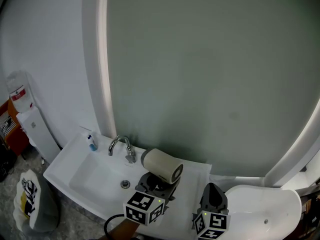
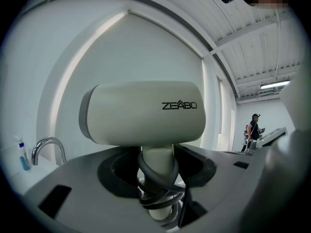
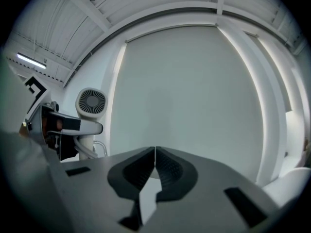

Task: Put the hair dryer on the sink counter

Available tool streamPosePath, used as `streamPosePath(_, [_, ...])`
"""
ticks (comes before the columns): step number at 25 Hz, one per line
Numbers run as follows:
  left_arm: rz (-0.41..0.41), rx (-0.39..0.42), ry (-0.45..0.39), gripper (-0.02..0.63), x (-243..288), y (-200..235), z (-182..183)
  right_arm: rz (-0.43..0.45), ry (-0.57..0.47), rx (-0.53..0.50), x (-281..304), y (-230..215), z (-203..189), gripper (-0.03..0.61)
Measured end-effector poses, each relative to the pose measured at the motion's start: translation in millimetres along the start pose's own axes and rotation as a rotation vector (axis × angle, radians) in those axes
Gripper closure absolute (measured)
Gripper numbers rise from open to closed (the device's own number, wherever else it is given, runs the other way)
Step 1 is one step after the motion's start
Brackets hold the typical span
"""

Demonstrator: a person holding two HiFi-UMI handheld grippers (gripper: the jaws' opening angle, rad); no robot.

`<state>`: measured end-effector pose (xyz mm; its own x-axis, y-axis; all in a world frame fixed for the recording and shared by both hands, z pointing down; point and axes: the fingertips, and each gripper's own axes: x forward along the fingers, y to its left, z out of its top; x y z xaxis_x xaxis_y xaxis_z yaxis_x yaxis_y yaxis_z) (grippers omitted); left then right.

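While the left gripper (image 1: 157,183) has its jaws clamped on the cream plastic hair dryer (image 1: 161,165) at lower middle, over the white sink surface (image 1: 193,178), it's not set down yet; right gripper (image 1: 213,196) jaws are together, empty.

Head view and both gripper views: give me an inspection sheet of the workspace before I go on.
Surface: white counter with a basin and tap; bare right of the basin.
Job's things: dryer held level over the counter, right of the tap; contact with the counter cannot be told.
Clutter: small blue-tipped tube at the back left corner; bag on the floor, left.
Grippers: left gripper, fingers closed on the dryer's handle; right gripper, fingers together, empty.
Cables: cord wound round the handle.
Surroundings: arched grey panel with lit edges behind the counter; person far off, right.
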<state>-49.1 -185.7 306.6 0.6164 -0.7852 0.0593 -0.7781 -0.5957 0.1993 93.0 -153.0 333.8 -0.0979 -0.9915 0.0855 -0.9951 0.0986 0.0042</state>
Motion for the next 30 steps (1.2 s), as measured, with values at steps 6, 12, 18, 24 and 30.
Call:
streamPosePath(6, [0.02, 0.001, 0.012, 0.399, 9.1, -11.7, -6.2, 0.029, 0.015, -0.002, 0.8, -11.4, -4.1, 0.557])
streamPosePath(12, [0.029, -0.015, 0.041, 0.399, 17.5, -22.5, -21.6, 0.041, 0.048, 0.02, -0.1, -26.1, -19.6, 0.557])
streamPosePath(18, [0.04, -0.024, 0.081, 0.399, 24.6, -27.8, -40.6, 0.057, 0.086, 0.018, 2.6, -30.8, -35.3, 0.557])
streamPosePath(24, [0.049, -0.059, 0.124, 0.399, 39.9, -25.8, -67.4, 0.057, 0.136, 0.03, 9.5, -42.7, -61.1, 0.557])
streamPosePath(30, [0.052, -0.079, 0.174, 0.399, 55.1, -27.7, -93.5, 0.07, 0.178, 0.041, 16.4, -50.0, -82.2, 0.557])
